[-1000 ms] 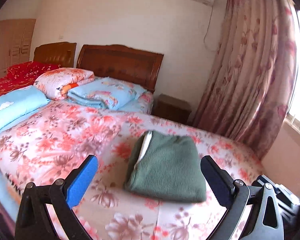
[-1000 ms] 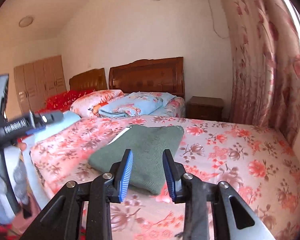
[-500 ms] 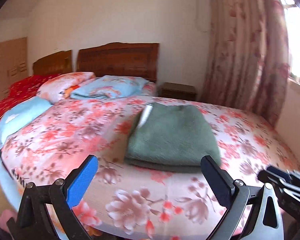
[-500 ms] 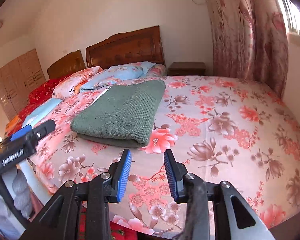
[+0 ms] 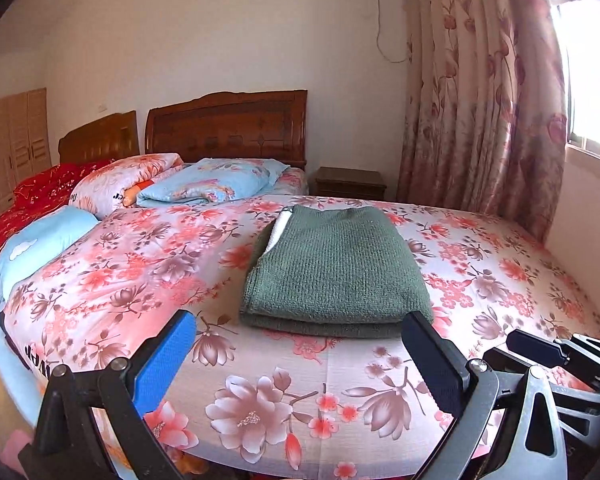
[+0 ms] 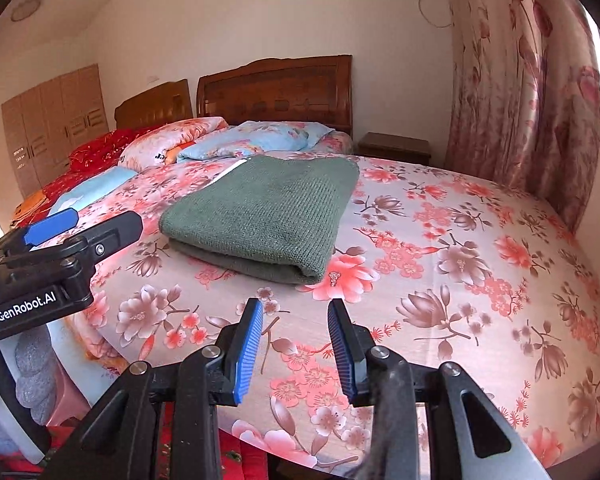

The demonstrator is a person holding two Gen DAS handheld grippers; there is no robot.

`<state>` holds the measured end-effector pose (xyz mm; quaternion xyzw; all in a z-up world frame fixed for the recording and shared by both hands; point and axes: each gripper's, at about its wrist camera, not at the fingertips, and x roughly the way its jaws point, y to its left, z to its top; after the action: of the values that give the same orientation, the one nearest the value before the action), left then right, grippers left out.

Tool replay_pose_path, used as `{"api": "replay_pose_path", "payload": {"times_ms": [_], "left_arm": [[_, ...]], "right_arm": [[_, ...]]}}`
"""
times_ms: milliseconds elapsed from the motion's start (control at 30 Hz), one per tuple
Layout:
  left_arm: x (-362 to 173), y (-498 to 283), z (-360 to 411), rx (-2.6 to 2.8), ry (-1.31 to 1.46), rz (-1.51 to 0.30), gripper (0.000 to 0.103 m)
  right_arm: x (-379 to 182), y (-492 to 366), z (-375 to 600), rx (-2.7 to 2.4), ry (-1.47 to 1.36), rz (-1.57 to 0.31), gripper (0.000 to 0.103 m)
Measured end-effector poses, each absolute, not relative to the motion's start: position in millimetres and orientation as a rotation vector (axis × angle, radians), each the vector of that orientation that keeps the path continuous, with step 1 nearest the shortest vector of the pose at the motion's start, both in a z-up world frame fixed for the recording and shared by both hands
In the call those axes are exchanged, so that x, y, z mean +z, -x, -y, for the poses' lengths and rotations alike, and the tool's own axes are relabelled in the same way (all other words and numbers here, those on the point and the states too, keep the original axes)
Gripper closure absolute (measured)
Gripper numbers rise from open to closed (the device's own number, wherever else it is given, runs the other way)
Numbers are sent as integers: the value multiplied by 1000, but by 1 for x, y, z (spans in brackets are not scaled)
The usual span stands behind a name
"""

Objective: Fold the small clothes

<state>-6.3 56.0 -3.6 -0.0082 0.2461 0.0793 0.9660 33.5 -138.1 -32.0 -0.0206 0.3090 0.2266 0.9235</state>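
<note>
Bedroom walls, a flowered curtain (image 5: 484, 92) and a wooden headboard (image 5: 228, 128) frame the scene. Most of both views is filled by the bed (image 5: 112, 264), which is covered with a pink flowered quilt; pillows (image 5: 216, 180) are heaped at its head.

On the quilt, toward the foot of the bed, a green sweater (image 5: 336, 268) is laid as a neat stack of folded layers, with a white strip showing at its far left corner. It is judged to be already folded, so little of the task seems left on this piece.

The left tongs (image 5: 300, 364) are held wide apart, empty, just short of the sweater's near edge. The right tongs (image 6: 296, 348) are held partly apart, also empty, over the quilt near the bed's edge and clear of the sweater. Each tool is seen at the edge of the other's view, so the two are close together.

Several risks are judged from this layout. If the sweater is gripped by one edge only, the upper layers could be dragged off the lower and the fold undone. The knit is thick and soft, so a shallow pinch could slip. Quilt fabric could be caught together with the sweater if the tongs are pushed too low. The tools could be knocked together, given how close they are held.
</note>
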Motion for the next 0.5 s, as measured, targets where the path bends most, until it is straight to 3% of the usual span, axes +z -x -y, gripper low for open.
{"api": "replay_pose_path", "payload": {"times_ms": [500], "left_arm": [[-7,5,-54,159,10,-507,0]], "right_arm": [[-29,-32,139,463,45,-616,69]]}}
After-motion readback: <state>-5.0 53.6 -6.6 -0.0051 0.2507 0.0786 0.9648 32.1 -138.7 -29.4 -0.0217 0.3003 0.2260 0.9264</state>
